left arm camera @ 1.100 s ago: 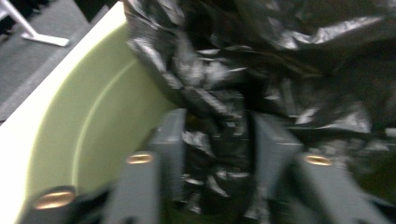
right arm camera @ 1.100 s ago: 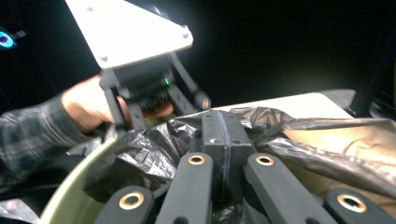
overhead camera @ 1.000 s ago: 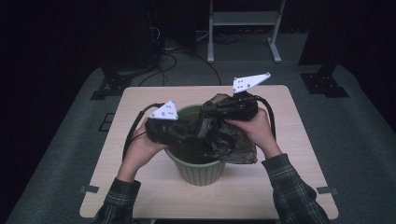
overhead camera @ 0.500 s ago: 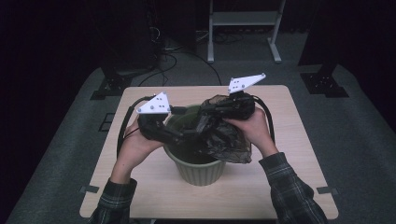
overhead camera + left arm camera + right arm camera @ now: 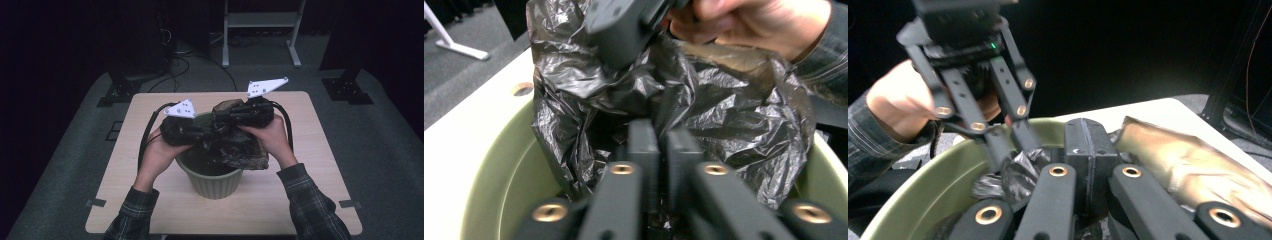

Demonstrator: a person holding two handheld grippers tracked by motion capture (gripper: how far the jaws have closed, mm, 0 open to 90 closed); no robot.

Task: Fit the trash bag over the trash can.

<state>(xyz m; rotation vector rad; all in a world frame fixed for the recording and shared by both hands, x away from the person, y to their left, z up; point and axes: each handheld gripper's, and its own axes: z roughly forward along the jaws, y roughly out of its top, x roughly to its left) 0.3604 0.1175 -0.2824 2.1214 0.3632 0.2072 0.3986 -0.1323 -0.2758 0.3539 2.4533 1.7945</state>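
While you hold both tools over the green bin (image 5: 214, 181) near the middle of the counter (image 5: 300, 200), the black bag (image 5: 235, 150) sits in the bin's mouth, with its crumpled upper part bunched up above the rim and spilling over the rim on your right.

Your left tool (image 5: 207, 134) reaches in from the left side of the bin. Its jaws have just been closing, and in the left gripper view they stand almost together (image 5: 658, 145) with a fold of the bag's film pinched between them. That view also shows the bag rising as a wrinkled wall in front of the jaws, and the pale green inner wall of the bin curving below on either side.

Your right tool (image 5: 220, 120) comes in from the right and a little farther back, its tip close to that of the left tool above the bin. In the right gripper view its jaws are pressed together (image 5: 1088, 150), with black film crumpled around their base; whether any film is caught between them you cannot tell. A brownish, translucent stretch of the bag lies over the rim beside those jaws, toward the counter's edge.
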